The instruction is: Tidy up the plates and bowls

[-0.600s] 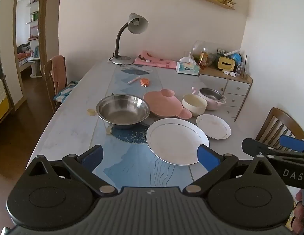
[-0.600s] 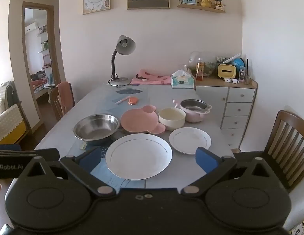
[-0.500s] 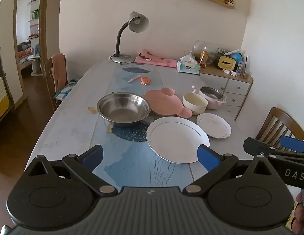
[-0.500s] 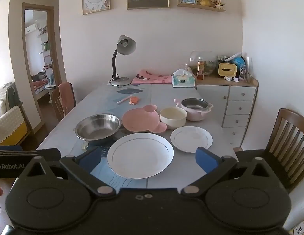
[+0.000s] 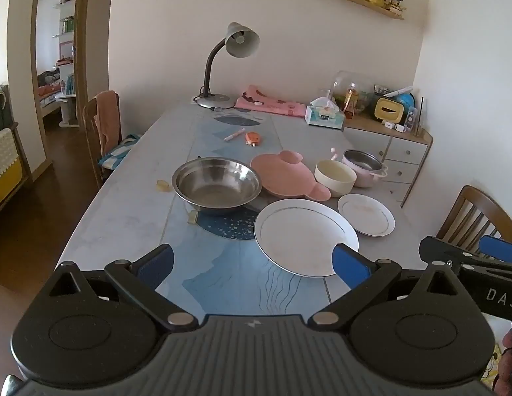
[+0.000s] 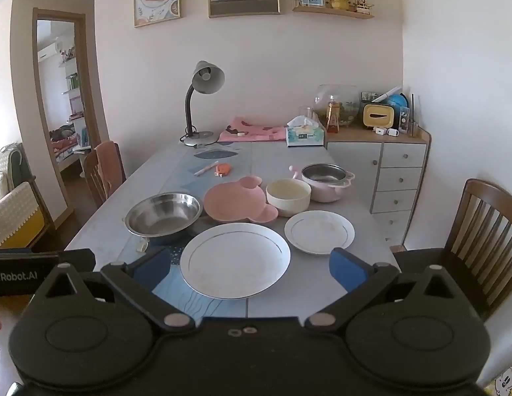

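Observation:
A large white plate lies near the table's front edge. A small white plate lies to its right. Behind them stand a steel bowl, a pink bear-shaped plate, a cream bowl and a pink pot. My left gripper is open and empty, above the front edge, left of the large plate. My right gripper is open and empty, short of the large plate; it also shows in the left wrist view.
A desk lamp, pink cloth and tissue box stand at the table's far end. A pen and an orange item lie mid-table. Wooden chairs stand at the right and left. A drawer cabinet is at the right.
Both grippers have drifted slightly back and up from the table, so the dishes sit a little lower in view. Nothing on the table has moved.

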Action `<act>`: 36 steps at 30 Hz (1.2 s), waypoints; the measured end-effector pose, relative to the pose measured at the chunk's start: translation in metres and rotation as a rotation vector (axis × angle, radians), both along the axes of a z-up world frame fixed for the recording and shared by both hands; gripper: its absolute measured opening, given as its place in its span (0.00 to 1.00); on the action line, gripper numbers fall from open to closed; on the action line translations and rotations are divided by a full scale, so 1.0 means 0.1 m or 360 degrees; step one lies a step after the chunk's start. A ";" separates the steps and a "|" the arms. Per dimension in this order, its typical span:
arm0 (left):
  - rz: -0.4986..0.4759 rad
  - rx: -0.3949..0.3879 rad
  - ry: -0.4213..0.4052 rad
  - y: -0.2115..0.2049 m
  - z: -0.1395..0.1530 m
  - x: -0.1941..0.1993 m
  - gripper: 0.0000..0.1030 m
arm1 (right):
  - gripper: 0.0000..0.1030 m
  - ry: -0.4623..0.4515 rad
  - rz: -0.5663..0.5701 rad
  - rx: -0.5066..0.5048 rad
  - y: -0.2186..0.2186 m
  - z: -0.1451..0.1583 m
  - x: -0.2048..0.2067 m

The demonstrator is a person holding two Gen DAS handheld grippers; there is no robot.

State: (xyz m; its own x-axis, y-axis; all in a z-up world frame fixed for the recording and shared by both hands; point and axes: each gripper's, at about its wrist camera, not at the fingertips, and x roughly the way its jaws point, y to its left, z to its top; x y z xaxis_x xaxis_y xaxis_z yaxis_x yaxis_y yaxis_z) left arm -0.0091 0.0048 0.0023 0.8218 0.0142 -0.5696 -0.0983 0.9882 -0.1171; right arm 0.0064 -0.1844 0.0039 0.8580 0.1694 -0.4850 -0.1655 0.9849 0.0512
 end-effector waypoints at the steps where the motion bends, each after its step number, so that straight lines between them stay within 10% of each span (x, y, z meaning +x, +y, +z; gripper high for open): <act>1: 0.0000 -0.0002 -0.0004 0.00 0.00 -0.01 1.00 | 1.00 0.0000 0.0000 0.0003 -0.01 0.02 0.00; 36: -0.0018 0.0056 -0.0073 -0.06 0.08 0.04 1.00 | 1.00 -0.0053 0.0029 -0.0003 0.01 0.03 0.04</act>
